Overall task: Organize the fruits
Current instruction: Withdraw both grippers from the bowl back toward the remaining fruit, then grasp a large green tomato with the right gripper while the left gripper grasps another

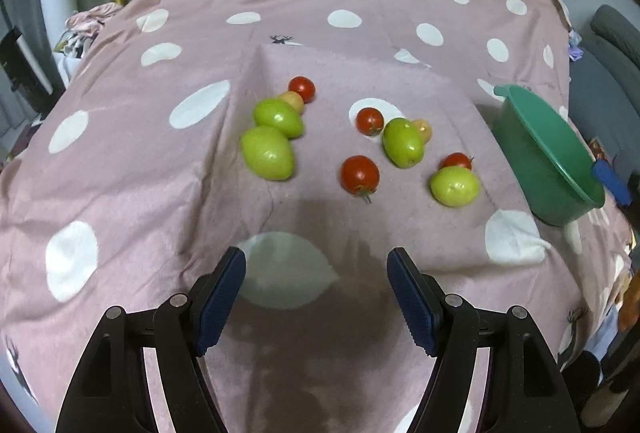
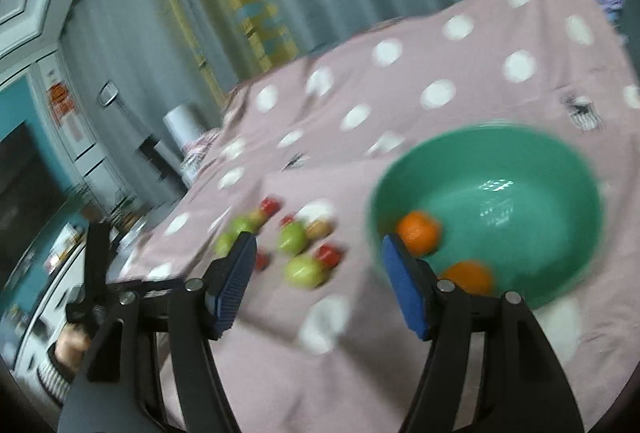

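Fruits lie scattered on the pink dotted cloth [image 1: 120,169], all to the left of the green bowl [image 1: 548,157] as the left wrist view shows it. Nearest to the bowl is a green fruit [image 1: 455,187] with a red tomato [image 1: 456,161] touching it behind. Further from the bowl are another tomato [image 1: 359,175], then two green fruits [image 1: 268,152] side by side. Inside the bowl (seen from the right wrist camera, which is blurred) lie two oranges [image 2: 418,233], near its left wall. The left gripper [image 1: 316,261] hangs over bare cloth, jaws apart and holding nothing. The right gripper [image 2: 316,245] is also spread apart and empty, one finger [image 2: 404,289] before the bowl's rim.
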### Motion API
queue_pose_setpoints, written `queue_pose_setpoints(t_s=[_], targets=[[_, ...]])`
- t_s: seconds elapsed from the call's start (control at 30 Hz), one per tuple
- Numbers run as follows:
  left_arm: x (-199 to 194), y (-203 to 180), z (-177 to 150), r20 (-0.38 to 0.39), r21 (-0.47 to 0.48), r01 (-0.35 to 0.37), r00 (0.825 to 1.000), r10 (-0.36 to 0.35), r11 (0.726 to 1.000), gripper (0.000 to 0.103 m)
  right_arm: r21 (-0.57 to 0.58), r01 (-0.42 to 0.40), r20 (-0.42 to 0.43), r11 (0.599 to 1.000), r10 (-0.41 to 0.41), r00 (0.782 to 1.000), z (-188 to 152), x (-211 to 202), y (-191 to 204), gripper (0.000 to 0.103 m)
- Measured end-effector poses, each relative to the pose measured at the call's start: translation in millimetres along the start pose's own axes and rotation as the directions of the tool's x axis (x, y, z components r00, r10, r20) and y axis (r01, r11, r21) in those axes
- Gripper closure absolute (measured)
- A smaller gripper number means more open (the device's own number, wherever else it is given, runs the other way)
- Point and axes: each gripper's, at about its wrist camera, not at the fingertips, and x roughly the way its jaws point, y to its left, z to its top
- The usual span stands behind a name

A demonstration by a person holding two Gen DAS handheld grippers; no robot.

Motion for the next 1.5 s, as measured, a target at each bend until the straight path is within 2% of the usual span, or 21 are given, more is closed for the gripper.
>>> queue_pose_setpoints(t_s=[0.13, 0.27, 0.37, 0.57, 0.7, 0.87, 0.93, 1.07, 1.2, 1.5], targets=[[-3.3, -1.2, 1.4, 0.017, 0.004, 0.029, 0.999, -0.029, 1.0, 0.03, -0.044, -0.037, -0.104, 0.998, 0.032, 0.994, -16.4, 24.6, 24.2, 0.037], [-6.2, 3.4, 2.3, 0.06, 0.01, 0.063, 0.996, -0.064, 0.998, 0.03, -0.094, -0.006, -0.154, 0.996, -0.008, 0.988, -25.7, 44.4, 38.2, 0.037], [-5.6, 9.2, 1.4, 0.071, 0.002, 0.117, 0.991, -0.117, 0.993, 0.03, -0.086, -0.016, -0.18, 0.996, 0.0, 0.984, -29.8, 55.1, 39.8, 0.037], [2.8, 13.0, 3.4, 0.067, 0.001, 0.155, 0.986, -0.155, 0.988, 0.03, -0.096, 0.049, -0.194, 0.994, -0.067, 0.979, -34.1, 65.3, 39.7, 0.037], [7.8, 15.5, 7.5, 0.068, -0.004, 0.185, 0.98, -0.184, 0.983, 0.03, -0.092, 0.06, -0.207, 0.994, -0.078, 0.975, -35.2, 71.1, 39.9, 0.038], [10.1, 13.9, 20.0, 0.085, 0.017, 0.219, 0.972, -0.219, 0.976, 0.03, -0.144, 0.081, -0.221, 0.986, -0.112, 0.969, -26.9, 87.0, 48.2, 0.04], [9.8, 13.9, 23.1, 0.093, 0.021, 0.231, 0.968, -0.232, 0.973, 0.03, -0.176, 0.117, -0.227, 0.977, -0.156, 0.961, -23.3, 95.5, 51.0, 0.042], [12.0, 15.8, 25.8, 0.096, 0.033, 0.23, 0.968, -0.233, 0.973, 0.03, -0.226, 0.202, -0.27, 0.953, -0.261, 0.927, -18.6, 118.9, 48.7, 0.047], [15.7, 21.5, 27.9, 0.095, 0.031, 0.234, 0.967, -0.236, 0.972, 0.03, -0.206, 0.24, -0.304, 0.949, -0.295, 0.906, -15.6, 134.1, 39.5, 0.049], [23.9, 31.4, 29.7, 0.075, 0.017, 0.264, 0.962, -0.264, 0.964, 0.03, -0.214, 0.261, -0.341, 0.941, -0.322, 0.883, -12.2, 157.9, 40.9, 0.051]])
